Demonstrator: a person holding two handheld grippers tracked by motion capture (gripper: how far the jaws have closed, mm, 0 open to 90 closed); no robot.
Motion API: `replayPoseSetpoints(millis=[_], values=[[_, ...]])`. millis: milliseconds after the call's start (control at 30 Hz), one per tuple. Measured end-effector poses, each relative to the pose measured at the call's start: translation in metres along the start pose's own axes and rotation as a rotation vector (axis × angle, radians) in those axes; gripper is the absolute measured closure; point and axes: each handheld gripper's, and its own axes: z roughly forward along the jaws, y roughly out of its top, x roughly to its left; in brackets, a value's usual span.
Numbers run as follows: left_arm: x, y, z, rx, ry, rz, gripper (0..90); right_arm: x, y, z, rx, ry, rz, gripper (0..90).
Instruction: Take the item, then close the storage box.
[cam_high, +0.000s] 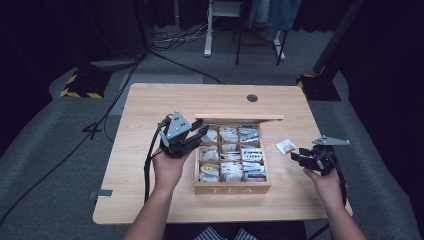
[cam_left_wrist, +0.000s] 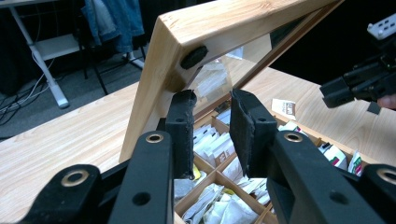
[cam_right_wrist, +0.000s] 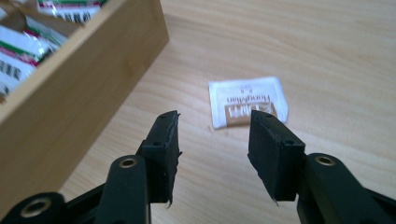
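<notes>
Take the tea box (cam_high: 232, 187) as your landmark: it sits mid-table with its lid (cam_high: 239, 117) raised at the back, its nine compartments packed with sachets. The likely thing to move is the loose packet (cam_high: 286, 146) lying flat on the table (cam_high: 150, 105) just right of the box, apart from its wall. Your right gripper (cam_high: 300, 156) hovers just right of that packet, jaws parted wide and holding nothing; in the right gripper view the packet (cam_right_wrist: 247, 101) lies just beyond the tips, slightly toward the right-hand jaw. Your left gripper (cam_high: 200, 134) is at the box's left side near the back corner, jaws part open around nothing, with the lid's corner (cam_left_wrist: 187, 60) just ahead of them. Judging by its look, the packet is very light, thin and limp, a paper or foil envelope that will bend rather than resist, and it offers no height to close on while it lies flat. You would probably do best to come in low at one edge, get one jaw tip under it, and pinch a corner gently. It may slide on the smooth wood, so expect it to skate away. Squeezing hard is unlikely to harm it much, though it could crease.
</notes>
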Motion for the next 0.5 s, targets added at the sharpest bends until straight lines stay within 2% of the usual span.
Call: replayPoseSetpoints(millis=[200, 233, 400, 500], values=[[-0.001, 0.0, 0.0, 0.008, 0.002, 0.007, 69.9, -0.003, -0.017, 0.004, 0.028, -0.004, -0.017, 52.7], [-0.001, 0.0, 0.0, 0.009, -0.006, -0.002, 69.9, -0.005, -0.024, 0.007, 0.04, -0.009, -0.033, 52.7], [-0.001, -0.002, -0.002, 0.016, -0.041, -0.018, 69.4, -0.012, -0.032, 0.011, 0.05, -0.005, -0.045, 52.7], [0.0, -0.003, -0.003, 0.027, -0.065, -0.035, 69.3, -0.021, -0.037, 0.019, 0.079, -0.019, -0.057, 52.8]])
